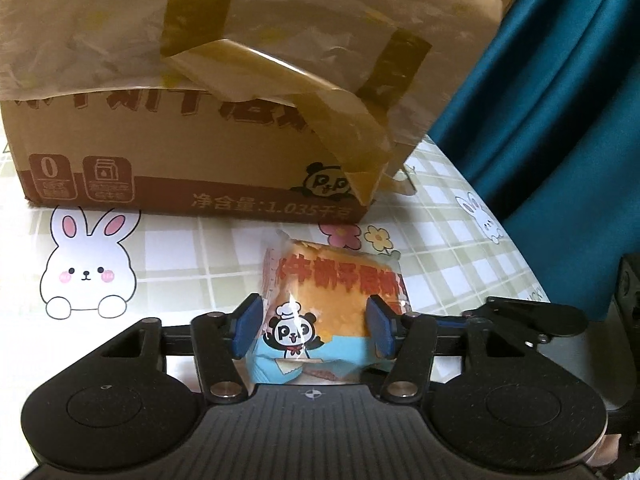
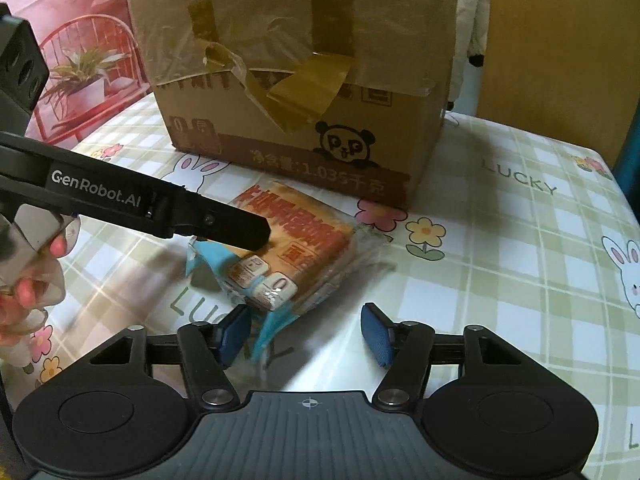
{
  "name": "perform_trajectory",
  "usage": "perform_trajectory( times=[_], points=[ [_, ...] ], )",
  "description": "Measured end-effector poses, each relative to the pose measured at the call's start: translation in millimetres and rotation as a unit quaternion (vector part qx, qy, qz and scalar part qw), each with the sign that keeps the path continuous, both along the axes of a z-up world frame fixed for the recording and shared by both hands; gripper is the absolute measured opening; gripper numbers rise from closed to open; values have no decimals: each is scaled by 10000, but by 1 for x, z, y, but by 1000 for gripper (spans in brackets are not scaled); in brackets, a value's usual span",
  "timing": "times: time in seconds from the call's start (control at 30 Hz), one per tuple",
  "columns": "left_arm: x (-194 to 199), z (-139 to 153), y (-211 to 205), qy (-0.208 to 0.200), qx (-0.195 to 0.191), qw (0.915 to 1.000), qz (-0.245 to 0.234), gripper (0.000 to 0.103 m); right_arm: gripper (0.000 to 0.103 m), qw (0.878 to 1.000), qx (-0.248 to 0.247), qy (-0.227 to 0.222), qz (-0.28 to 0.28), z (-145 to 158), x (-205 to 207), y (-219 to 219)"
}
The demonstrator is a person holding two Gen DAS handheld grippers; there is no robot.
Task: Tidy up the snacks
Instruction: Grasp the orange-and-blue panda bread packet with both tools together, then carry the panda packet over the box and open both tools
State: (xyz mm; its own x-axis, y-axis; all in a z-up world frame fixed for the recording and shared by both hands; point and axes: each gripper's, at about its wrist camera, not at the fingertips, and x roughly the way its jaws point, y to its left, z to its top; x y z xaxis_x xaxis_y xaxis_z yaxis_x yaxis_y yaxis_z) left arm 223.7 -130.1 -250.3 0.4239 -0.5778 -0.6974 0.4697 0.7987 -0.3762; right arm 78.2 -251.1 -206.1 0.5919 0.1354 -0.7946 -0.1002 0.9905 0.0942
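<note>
A wrapped cake (image 1: 320,312) lies on the checked surface (image 1: 192,248) just in front of a taped cardboard box (image 1: 160,132), at the lower middle of the left wrist view. The left tool (image 1: 314,324) straddles the packet, one blue pad on each side of the cake; the pads sit right against the wrapper, though whether they press it yet or only bracket it I cannot tell. That straddling suggests the packet is being taken up so it can be sorted, probably with the box as its place.

In the right wrist view the same cake (image 2: 296,252) sits at the centre, the box (image 2: 304,92) behind it in the upper middle. The right tool (image 2: 304,334) hangs spread at the bottom of the frame, its left pad (image 2: 234,332) beside the packet's loose blue end and its right pad over bare surface, so it holds nothing. It looks placed to steady or receive the packet. A hand (image 2: 28,292) shows at the left edge, gripping the left tool's handle.
</note>
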Motion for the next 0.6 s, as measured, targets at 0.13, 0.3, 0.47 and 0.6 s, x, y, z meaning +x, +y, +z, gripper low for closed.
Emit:
perform_trajectory(
  times=[0.13,0.3,0.47,0.6],
  points=[
    [-8,0,-5,-6,2,10000,-64,44,36,9999,-139,-65,65,5,-2,11],
    [-22,4,8,23,-171,9998,45,41,33,9998,-106,-110,144,10,-6,13],
    [-37,24,15,-292,-170,9993,131,41,32,9988,-148,-341,306,27,-10,22],
    [-46,49,23,-656,-188,9975,202,41,32,9970,-154,-659,381,50,-11,33]
  ],
)
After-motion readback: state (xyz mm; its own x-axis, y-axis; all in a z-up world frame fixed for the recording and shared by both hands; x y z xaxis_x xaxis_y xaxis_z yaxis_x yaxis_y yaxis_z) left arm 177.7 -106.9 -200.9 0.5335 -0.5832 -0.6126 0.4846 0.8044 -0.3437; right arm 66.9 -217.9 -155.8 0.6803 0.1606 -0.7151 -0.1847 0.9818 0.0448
